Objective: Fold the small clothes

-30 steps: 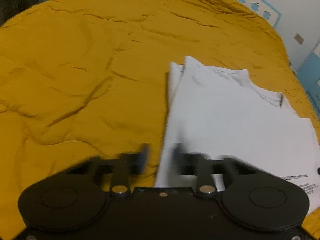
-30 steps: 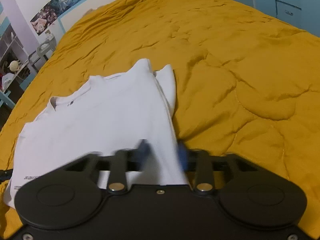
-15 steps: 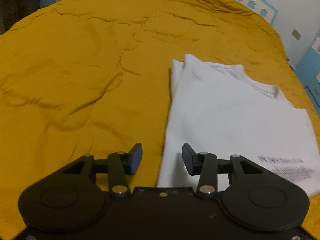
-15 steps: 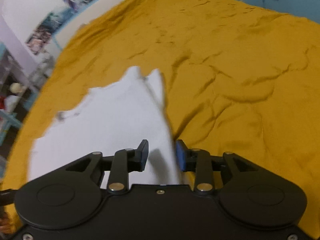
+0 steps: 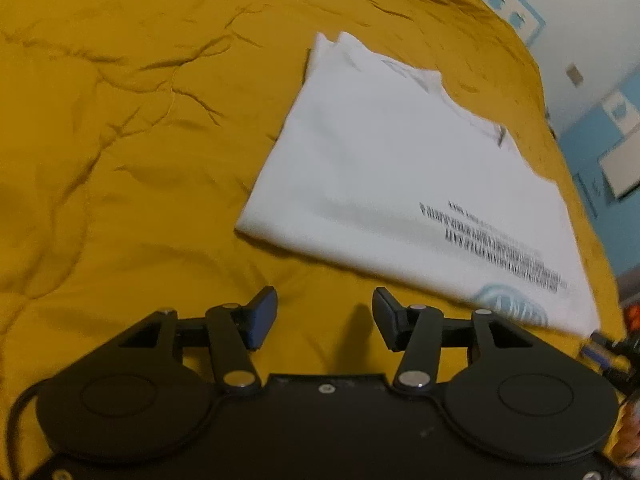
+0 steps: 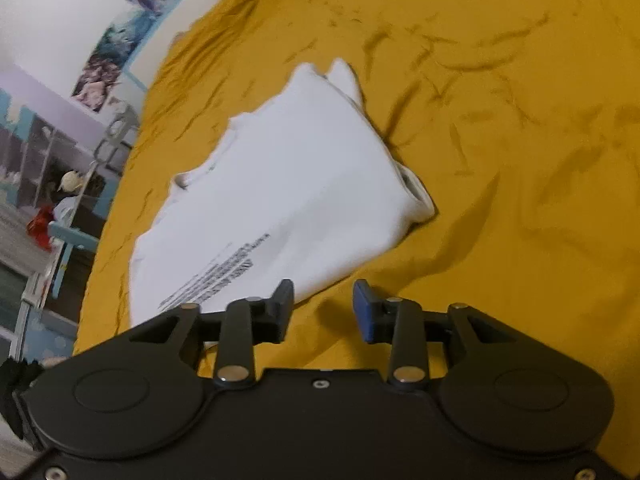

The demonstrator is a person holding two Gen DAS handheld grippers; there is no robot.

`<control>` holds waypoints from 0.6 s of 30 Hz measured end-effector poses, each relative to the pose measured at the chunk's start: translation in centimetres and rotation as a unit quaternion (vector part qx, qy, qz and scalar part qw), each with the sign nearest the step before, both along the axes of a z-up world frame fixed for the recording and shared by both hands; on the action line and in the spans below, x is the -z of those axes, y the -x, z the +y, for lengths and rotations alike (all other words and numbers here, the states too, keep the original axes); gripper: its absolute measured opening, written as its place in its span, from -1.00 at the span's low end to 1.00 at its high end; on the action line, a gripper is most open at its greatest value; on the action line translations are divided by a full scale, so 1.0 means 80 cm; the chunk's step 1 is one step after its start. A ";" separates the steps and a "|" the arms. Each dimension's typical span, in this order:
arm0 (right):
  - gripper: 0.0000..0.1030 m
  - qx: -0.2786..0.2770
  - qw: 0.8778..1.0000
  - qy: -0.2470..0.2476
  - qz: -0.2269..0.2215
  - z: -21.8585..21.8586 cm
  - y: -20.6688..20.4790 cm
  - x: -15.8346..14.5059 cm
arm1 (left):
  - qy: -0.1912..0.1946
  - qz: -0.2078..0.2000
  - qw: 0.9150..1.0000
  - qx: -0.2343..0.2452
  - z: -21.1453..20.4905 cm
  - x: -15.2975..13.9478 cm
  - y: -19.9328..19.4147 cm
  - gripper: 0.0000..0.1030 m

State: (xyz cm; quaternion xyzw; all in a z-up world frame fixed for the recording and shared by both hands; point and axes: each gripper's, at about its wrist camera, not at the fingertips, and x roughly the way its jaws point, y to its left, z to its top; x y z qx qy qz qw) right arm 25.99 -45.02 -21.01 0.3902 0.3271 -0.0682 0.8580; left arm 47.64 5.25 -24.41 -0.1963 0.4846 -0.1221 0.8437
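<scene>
Your white T-shirt lies folded on the mustard quilt; its long axis runs away from you, collar and sleeve tips at the far end, printed hem end nearest. Your left gripper hangs over bare quilt with its jaws spread wide, holding nothing; your right gripper is likewise parted and empty, its left finger just over the hem edge. Only the right view shows the puckered fold at the shirt's right corner (and shelves beyond the bed); only the left shows the round blue print.

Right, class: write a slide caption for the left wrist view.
Open left gripper hovers over the mustard-yellow quilted bedspread, near the folded white printed T-shirt.
</scene>
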 end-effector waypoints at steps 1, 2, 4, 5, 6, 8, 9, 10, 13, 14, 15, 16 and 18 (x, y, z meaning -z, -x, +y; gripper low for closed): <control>-0.07 0.013 1.000 -0.005 0.004 -0.004 -0.003 0.006 | 0.006 0.002 1.000 -0.005 0.001 0.002 -0.003 0.05; -0.02 0.025 1.000 -0.014 0.003 -0.008 -0.007 0.011 | 0.016 0.006 1.000 -0.015 0.003 0.005 -0.009 0.07; -0.02 0.047 0.998 -0.033 -0.004 -0.016 -0.011 0.018 | 0.030 0.008 0.999 -0.027 0.008 0.009 -0.018 0.08; -0.02 0.056 0.998 -0.039 -0.007 -0.020 -0.014 0.020 | 0.038 0.008 0.999 -0.036 0.010 0.011 -0.024 0.08; -0.01 0.064 0.997 -0.043 -0.009 -0.024 -0.017 0.022 | 0.041 0.009 0.998 -0.038 0.011 0.011 -0.030 0.08; -0.01 0.074 0.996 -0.047 -0.013 -0.028 -0.022 0.024 | 0.043 0.008 0.998 -0.048 0.013 0.008 -0.039 0.08; -0.01 0.080 0.996 -0.046 -0.017 -0.029 -0.026 0.024 | 0.044 0.008 0.998 -0.051 0.012 0.006 -0.044 0.08; -0.01 0.085 0.995 -0.048 -0.019 -0.031 -0.030 0.024 | 0.044 0.007 0.998 -0.054 0.011 0.007 -0.050 0.08; 0.02 0.091 0.994 -0.059 -0.018 -0.036 -0.044 0.027 | 0.047 0.004 0.997 -0.060 0.006 0.008 -0.063 0.01; -0.02 0.092 0.994 -0.060 -0.018 -0.036 -0.048 0.027 | 0.048 0.003 0.997 -0.064 0.004 0.007 -0.065 -0.14; -0.28 0.094 0.994 -0.056 -0.018 -0.035 -0.048 0.026 | 0.052 0.001 0.997 -0.065 0.004 0.005 -0.068 -0.32; -0.48 0.096 0.994 -0.047 -0.017 -0.035 -0.048 0.024 | 0.061 -0.001 0.996 -0.060 0.004 0.004 -0.070 -0.76; -0.76 0.093 0.995 -0.041 -0.017 -0.035 -0.046 0.022 | 0.064 -0.005 0.996 -0.060 0.002 0.001 -0.070 -0.83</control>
